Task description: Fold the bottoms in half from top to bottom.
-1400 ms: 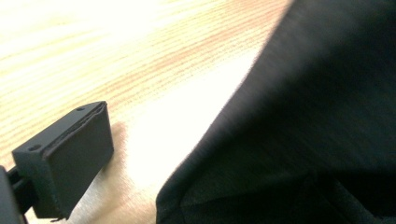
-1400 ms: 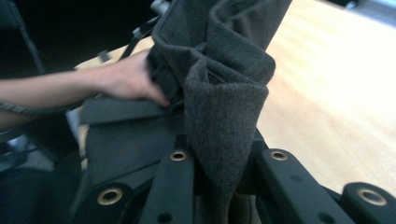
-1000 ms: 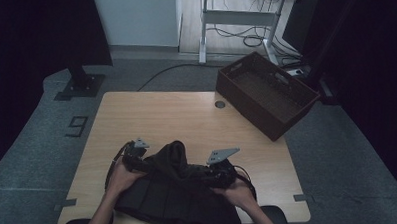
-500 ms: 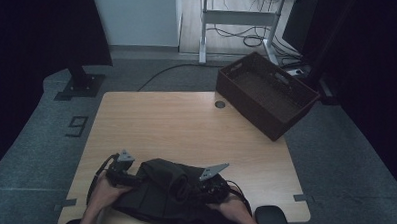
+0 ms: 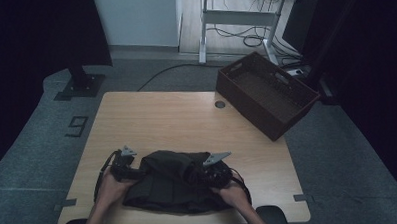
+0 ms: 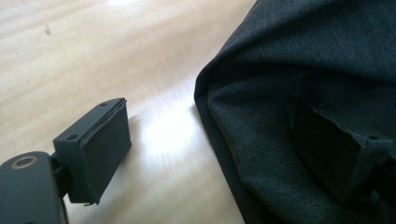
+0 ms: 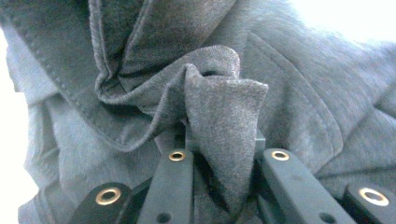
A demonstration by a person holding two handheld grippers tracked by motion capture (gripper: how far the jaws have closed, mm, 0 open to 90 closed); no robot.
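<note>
A dark grey garment lies bunched on the wooden table near its front edge. My right gripper is at the garment's right side. In the right gripper view this gripper is shut on a raised fold of the garment. My left gripper is at the garment's left edge. It stands open and its jaws have just been opening a little. One pad is over bare wood, the other rests against the garment without pinching it.
A dark brown basket sits at the table's far right corner, partly over the edge. A round cable hole is beside it. Bare wood stretches across the far half of the table. A desk frame with cables stands on the floor behind.
The garment, held up in a bunch between the grippers a second ago, has sunk onto the table and lies flatter. Both hands have dropped with it.
</note>
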